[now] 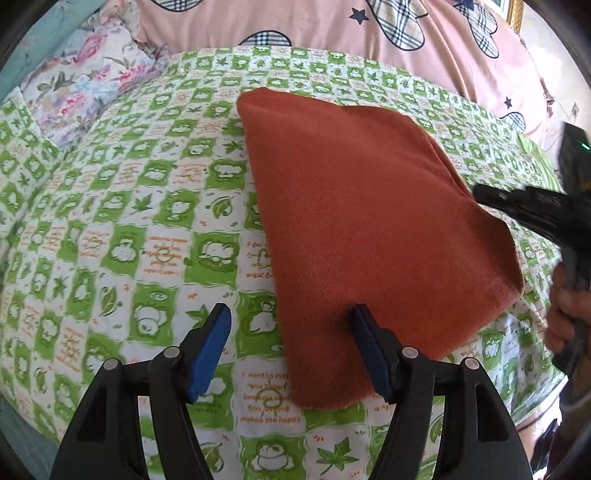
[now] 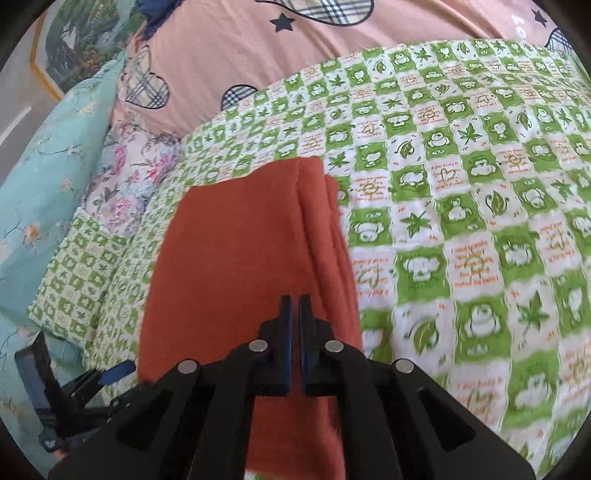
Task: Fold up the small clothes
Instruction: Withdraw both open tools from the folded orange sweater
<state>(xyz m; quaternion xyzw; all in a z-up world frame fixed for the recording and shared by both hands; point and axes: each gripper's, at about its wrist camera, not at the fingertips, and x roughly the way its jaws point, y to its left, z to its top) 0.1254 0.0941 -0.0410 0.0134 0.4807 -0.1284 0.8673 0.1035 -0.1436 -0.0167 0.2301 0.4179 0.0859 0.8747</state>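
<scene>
Left wrist view. Folded rust-orange cloth (image 1: 369,221): lies flat on the green-and-white checked bedspread (image 1: 129,229), right of centre. Left claw (image 1: 291,314): jaws wide, nothing gripped; its right finger sits over the cloth's near edge, its left finger over bare bedspread. Right claw (image 1: 480,194): dark, blurred, at the cloth's right edge, held by a hand (image 1: 565,310). Floral pillow (image 1: 85,85) far left; pink quilt (image 1: 295,26) with plaid hearts behind.

Right wrist view. Right claw (image 2: 294,301): jaws nearly together, nothing visible between them, above the cloth (image 2: 240,258), whose layered folds show along its right side. Left claw (image 2: 118,369) at lower left. Teal pillow (image 2: 44,177), framed picture (image 2: 77,40) far left.
</scene>
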